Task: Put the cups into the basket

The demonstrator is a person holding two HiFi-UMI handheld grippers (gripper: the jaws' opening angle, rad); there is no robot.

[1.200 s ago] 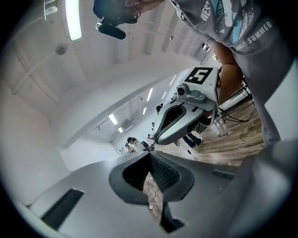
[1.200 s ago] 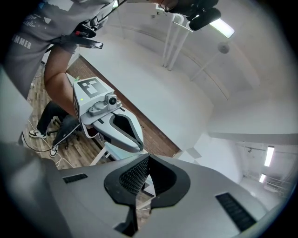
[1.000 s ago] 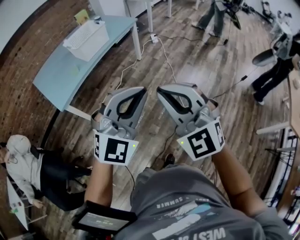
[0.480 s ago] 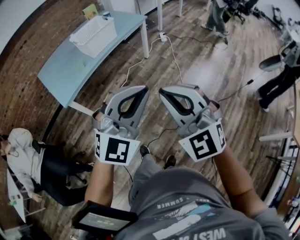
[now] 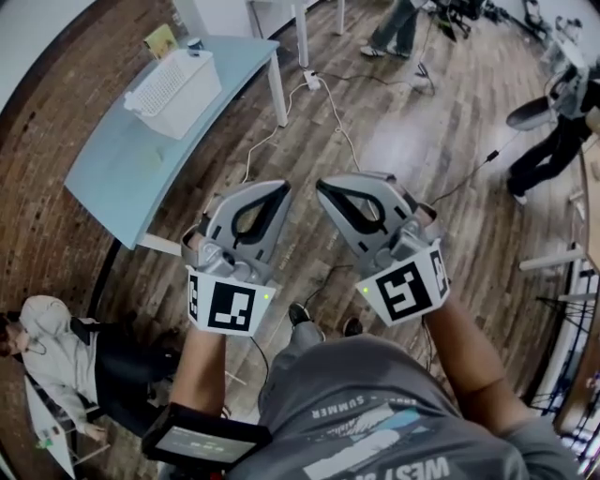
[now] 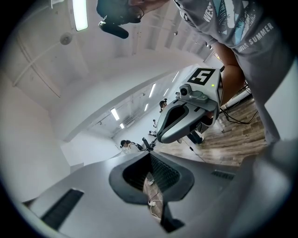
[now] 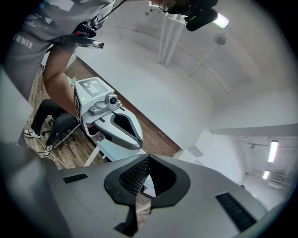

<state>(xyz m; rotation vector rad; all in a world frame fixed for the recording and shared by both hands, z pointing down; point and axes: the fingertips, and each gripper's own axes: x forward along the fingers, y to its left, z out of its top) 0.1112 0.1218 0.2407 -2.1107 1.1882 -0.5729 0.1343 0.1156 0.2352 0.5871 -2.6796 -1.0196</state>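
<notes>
A white slatted basket [image 5: 173,92] stands on a light blue table [image 5: 131,155] at the upper left of the head view. A small cup-like thing [image 5: 194,44] sits just beyond it, too small to make out. My left gripper [image 5: 279,190] and right gripper [image 5: 324,187] hang side by side over the wooden floor, well short of the table. Both are shut with nothing between the jaws. In the left gripper view the left gripper [image 6: 150,154] sees the right gripper [image 6: 161,137] beside it. In the right gripper view the right gripper [image 7: 148,157] sees the left gripper [image 7: 140,144].
A person [image 5: 52,342] sits at the lower left near the table's corner. Cables and a power strip [image 5: 310,81] lie on the floor by the table leg [image 5: 277,92]. Other people stand at the back [image 5: 398,26] and at the right [image 5: 553,141].
The view has shifted as the holder walks: a foot now shows below the grippers. The person at the back has moved left. Both grippers stay shut, side by side.
</notes>
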